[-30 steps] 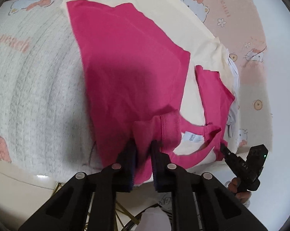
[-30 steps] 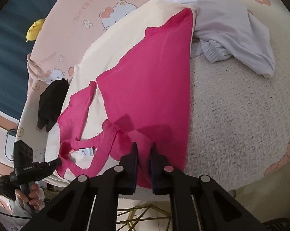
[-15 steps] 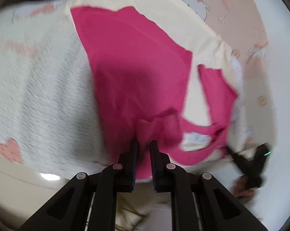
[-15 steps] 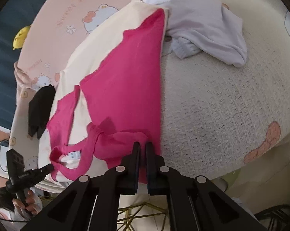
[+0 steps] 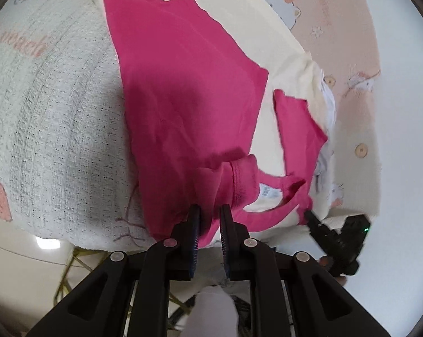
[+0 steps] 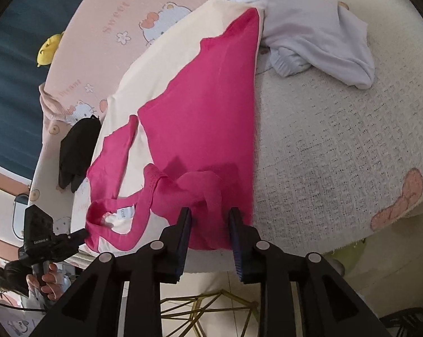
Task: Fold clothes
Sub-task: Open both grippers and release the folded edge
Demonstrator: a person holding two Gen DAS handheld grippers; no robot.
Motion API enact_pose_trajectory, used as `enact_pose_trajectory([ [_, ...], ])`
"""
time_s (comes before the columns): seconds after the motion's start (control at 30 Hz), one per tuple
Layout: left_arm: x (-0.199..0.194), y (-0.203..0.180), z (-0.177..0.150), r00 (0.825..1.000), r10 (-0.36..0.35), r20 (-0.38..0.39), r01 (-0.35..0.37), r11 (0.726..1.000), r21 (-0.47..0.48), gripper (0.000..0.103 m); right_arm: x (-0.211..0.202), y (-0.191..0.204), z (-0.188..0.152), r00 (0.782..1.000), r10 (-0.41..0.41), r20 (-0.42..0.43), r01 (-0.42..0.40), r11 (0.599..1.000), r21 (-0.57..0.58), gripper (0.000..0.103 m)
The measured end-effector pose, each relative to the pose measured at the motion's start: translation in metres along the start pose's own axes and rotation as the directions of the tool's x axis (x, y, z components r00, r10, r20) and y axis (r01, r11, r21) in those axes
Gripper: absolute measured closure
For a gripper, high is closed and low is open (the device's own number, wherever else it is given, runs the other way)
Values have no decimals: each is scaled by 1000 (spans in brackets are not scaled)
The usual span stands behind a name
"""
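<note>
Bed with a white waffle-weave blanket [image 6: 337, 146] over a pink cartoon-print sheet [image 6: 104, 50]; items as follows. Pink T-shirt [image 6: 200, 118]: spread on a cream garment [image 6: 166, 64] near the bed's edge, one side already turned over the body, neckline with label toward the edge, one sleeve lying apart on the cream cloth. Left gripper [image 5: 210, 219]: fingers narrow, clamped on a bunch of the pink fabric. Right gripper [image 6: 210, 219]: fingers have just been opening, pads clear of the cloth, shirt edge between them. White garment [image 6: 312, 25]: crumpled, unfolded, beyond the shirt. Black item [image 6: 76, 151]: unidentifiable. Progress, judged: early; remaining side, sleeve and crosswise folds outstanding.
</note>
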State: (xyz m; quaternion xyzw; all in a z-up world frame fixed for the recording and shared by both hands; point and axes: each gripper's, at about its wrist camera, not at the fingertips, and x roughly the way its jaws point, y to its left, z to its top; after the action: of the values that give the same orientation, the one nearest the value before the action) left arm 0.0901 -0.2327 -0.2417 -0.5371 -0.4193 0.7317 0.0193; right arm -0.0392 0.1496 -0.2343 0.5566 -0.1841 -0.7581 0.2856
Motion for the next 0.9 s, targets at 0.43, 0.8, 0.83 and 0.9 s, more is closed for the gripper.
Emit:
enact_pose_trajectory([
  [0.43, 6, 5, -2, 996, 89, 0, -89, 996, 8, 91, -2, 1, -10, 991, -132, -25, 131, 991, -33, 93],
  [0.8, -12, -21, -8, 996, 82, 27, -85, 985, 148, 88, -22, 54, -21, 938, -311, 151, 341, 901, -267, 57],
  [0.83, -13, -22, -9, 996, 84, 29, -88, 983, 163, 79, -24, 60, -23, 931, -323, 172, 361, 889, -282, 49],
  [0.9, -12, -20, -13, 998, 54, 9, -55, 982, 181, 50, -28, 70, -27, 913, -347, 213, 400, 861, -313, 42],
])
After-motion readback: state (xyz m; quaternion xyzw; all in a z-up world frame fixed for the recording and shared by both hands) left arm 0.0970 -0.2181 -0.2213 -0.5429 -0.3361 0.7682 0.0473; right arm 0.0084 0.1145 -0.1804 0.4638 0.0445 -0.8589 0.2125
